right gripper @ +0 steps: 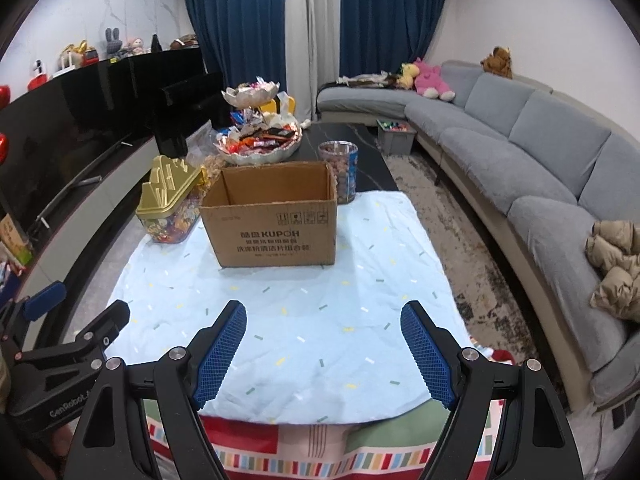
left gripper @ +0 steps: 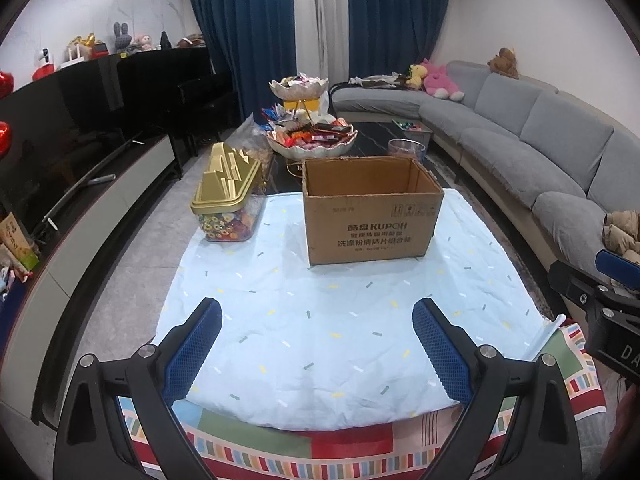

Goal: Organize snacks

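Left wrist view: cardboard box (left gripper: pixel 372 210) at 12 o'clock apparently empty, snacks (left gripper: pixel 316 132) unsorted beyond; both hand-held grippers, left hand-held gripper (left gripper: pixel 317 344) and right hand-held gripper (right gripper: pixel 323 348), wide open, holding nothing.

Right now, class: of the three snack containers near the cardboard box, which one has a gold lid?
The candy tub left of the cardboard box; the round jar and tiered dish have none.

I read "KUPOH" on the near face of the cardboard box (left gripper: pixel 372 216), above lines of Chinese characters. "CenRobot" shows on my left gripper (right gripper: pixel 70 344) body.
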